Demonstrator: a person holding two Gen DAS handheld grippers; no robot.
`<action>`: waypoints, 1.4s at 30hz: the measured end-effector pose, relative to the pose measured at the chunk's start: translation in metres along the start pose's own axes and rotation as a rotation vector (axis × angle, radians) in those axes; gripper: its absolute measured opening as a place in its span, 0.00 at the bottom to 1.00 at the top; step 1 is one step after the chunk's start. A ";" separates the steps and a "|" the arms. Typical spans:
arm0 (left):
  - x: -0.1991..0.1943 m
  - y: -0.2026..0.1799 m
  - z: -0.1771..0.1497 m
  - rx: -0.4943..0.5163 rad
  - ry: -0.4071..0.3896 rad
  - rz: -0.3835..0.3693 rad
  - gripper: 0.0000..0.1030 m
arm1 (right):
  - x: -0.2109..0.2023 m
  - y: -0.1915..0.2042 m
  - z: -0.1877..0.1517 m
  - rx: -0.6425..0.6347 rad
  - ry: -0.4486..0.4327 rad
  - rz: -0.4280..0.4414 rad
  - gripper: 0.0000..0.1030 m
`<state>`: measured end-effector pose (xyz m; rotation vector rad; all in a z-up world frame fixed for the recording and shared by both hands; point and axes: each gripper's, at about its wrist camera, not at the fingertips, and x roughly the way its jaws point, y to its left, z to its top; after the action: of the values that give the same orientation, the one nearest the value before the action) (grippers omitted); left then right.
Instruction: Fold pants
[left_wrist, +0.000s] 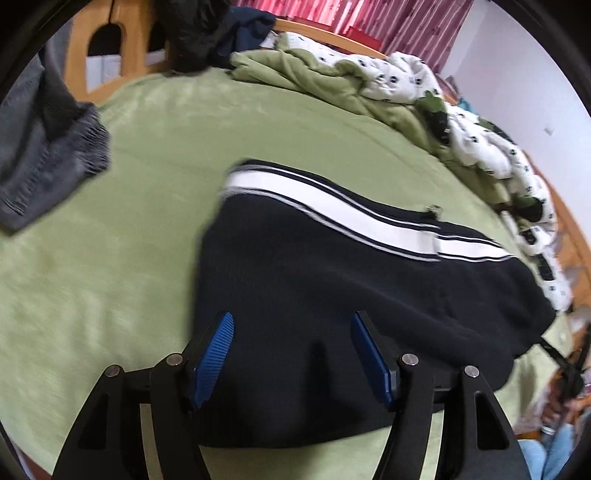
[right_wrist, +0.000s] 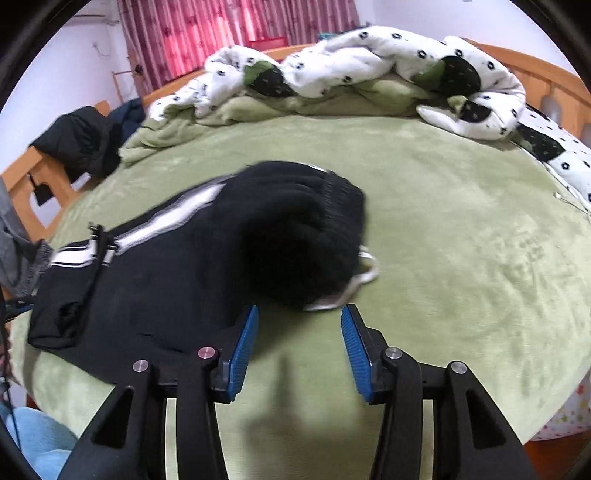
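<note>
The black pants (left_wrist: 332, 280) are seen folded on the bed (left_wrist: 110, 258). The left gripper (left_wrist: 291, 321) is held released above them. The right gripper (right_wrist: 299, 314) is released just short of the waistband (right_wrist: 340, 206).

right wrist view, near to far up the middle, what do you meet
right gripper with blue ribbed pads, open → black pants with white side stripe → bare green fleece bed cover → rumpled white patterned quilt → red curtain

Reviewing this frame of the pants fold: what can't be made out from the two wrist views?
- Left wrist view: the near edge of the pants is covered by the left gripper and its black arms.
- Left wrist view: the grey garment is cut off by the lens edge.
- Right wrist view: the bunched waistband end is motion-blurred, so how many layers it has is unclear.
- Neither view shows the underside of the pants or the other gripper.
</note>
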<state>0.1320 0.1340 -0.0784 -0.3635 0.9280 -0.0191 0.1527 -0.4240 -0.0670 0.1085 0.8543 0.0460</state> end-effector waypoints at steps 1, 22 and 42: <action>0.002 -0.006 -0.002 0.001 0.004 -0.012 0.62 | 0.007 -0.004 0.001 0.016 0.010 0.000 0.45; 0.035 -0.057 -0.019 -0.044 0.069 -0.087 0.62 | 0.025 -0.028 0.075 -0.097 -0.245 -0.026 0.18; 0.022 -0.050 -0.033 -0.033 0.067 -0.166 0.62 | 0.012 -0.098 0.035 0.402 -0.028 0.233 0.56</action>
<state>0.1262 0.0735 -0.0981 -0.4723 0.9631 -0.1693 0.1872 -0.5231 -0.0642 0.5845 0.8106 0.0903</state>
